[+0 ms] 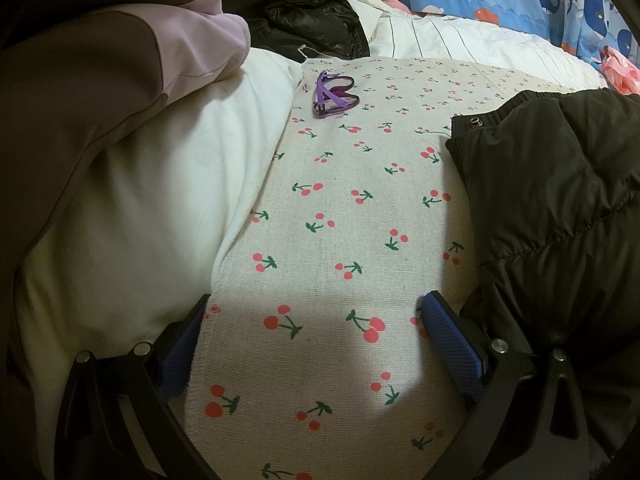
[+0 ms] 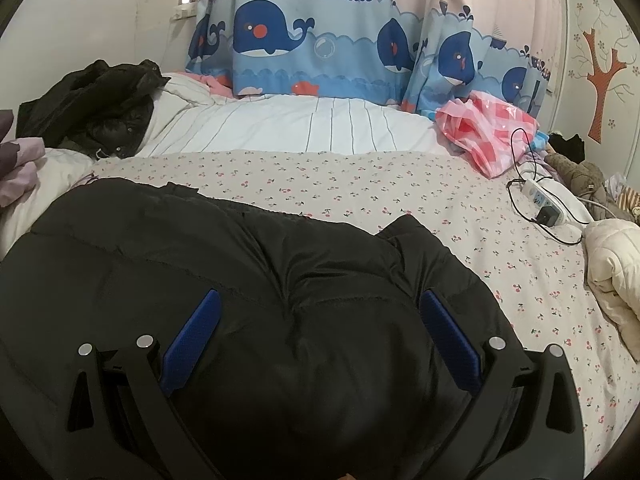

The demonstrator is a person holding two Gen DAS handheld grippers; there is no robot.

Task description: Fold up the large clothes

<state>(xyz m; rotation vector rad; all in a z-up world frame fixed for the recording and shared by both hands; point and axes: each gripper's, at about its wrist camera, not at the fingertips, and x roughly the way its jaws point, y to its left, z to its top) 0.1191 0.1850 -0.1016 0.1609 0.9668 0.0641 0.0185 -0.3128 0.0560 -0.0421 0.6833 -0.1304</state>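
- Left wrist view: left gripper [image 1: 316,340] spread wide, both blue pads apart, nothing pinched; poised over the cherry-print sheet [image 1: 340,220].
- Same view: black puffer jacket [image 1: 560,208] lying to the right of the tongs, its near-left edge just beside the right finger, not between the pads. One snap stud visible at its far-left corner.
- Same view: one pair of purple glasses [image 1: 334,94] far ahead on the sheet, well apart from the jacket. One white pillow [image 1: 152,200] on the left, a brown-and-lilac garment [image 1: 100,80] draped over it. A second black jacket [image 1: 312,20] heaped at the far side.
- Right wrist view: right gripper [image 2: 320,336] spread wide, directly above the black puffer jacket [image 2: 240,264]; quilted fabric bulging between the two pads, contact not certain, no pinch made.
- Same view: long axis of the jacket running left to right across the near side of the bed. Judged: right hand nearer the body of the garment, left hand nearer its left edge; the coming grasp depends on that edge lying rightward of the left tongs.
- Same view, count: two black jackets, one pink checked bag [image 2: 488,132], one power strip [image 2: 548,200], one cream padded garment [image 2: 612,264] at the right, one whale-print curtain [image 2: 340,48] far behind.
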